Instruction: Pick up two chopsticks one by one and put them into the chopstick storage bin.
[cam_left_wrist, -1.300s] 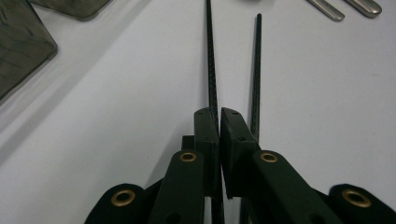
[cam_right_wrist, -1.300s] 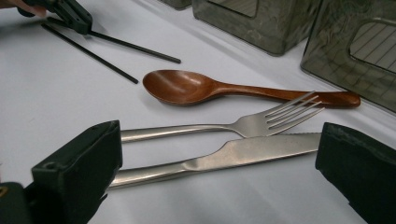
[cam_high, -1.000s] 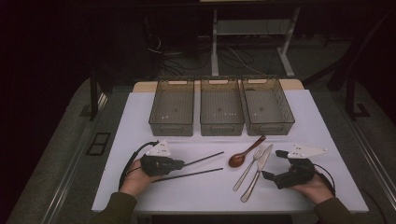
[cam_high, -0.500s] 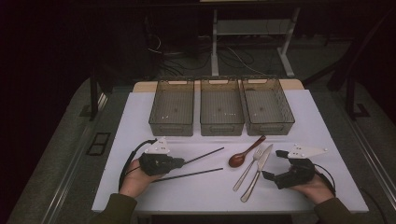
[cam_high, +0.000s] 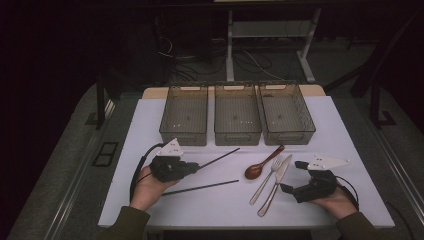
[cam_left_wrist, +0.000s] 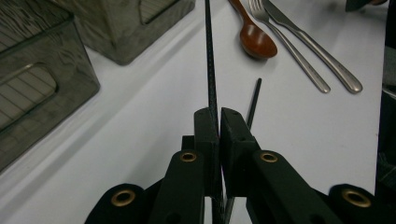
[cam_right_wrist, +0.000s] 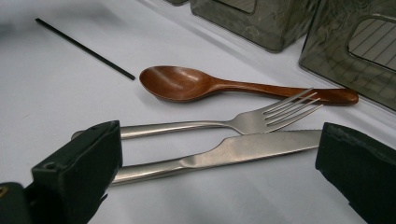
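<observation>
Left gripper view: left gripper (cam_left_wrist: 218, 122) clamps black chopstick (cam_left_wrist: 210, 60), which juts straight ahead.

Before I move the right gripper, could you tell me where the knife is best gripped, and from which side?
Probably at the handle's middle, coming from above. The knife lies flat on the table, close beside the fork, so the right gripper, its jaws open, should straddle the handle across its width, clear of the fork.
</observation>
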